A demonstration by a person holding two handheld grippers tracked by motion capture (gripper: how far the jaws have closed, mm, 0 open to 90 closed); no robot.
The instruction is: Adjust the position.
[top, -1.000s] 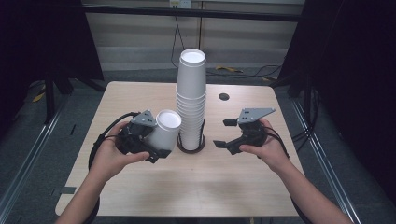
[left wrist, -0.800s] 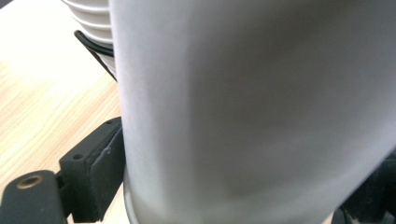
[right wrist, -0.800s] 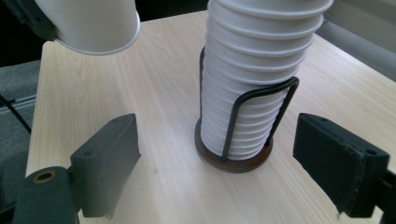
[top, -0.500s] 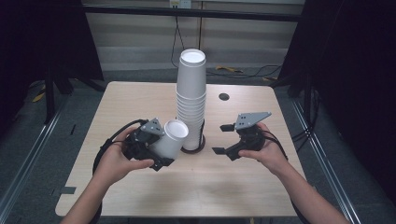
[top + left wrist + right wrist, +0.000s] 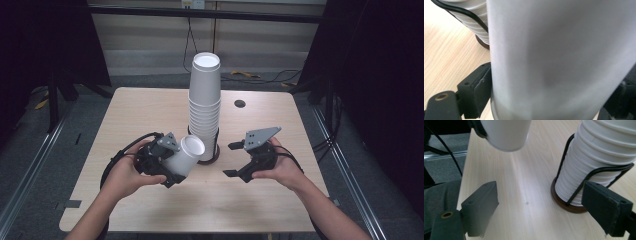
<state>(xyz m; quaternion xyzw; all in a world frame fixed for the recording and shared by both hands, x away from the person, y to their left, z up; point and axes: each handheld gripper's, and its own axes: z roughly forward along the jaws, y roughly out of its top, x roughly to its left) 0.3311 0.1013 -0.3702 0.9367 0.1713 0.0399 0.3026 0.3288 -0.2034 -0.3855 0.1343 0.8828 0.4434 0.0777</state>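
Gripping a single white paper cup (image 5: 183,159) near its base, the left gripper (image 5: 167,165) has just been closing its jaws on it, the cup tilted over the pale wooden table (image 5: 135,115) beside the tall stack of white cups (image 5: 204,105) in its black wire holder (image 5: 584,173); the right gripper (image 5: 235,160) hovers nearby, jaws spread and empty

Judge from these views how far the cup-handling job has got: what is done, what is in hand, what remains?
Done: one white paper cup is off the stack and clamped in the left gripper, whose jaws have just been closing on it. In hand: the cup is held tilted beside the wire holder. Left: the right gripper is open and has nothing in it; the cup is not yet set down on the table, probably the next step.
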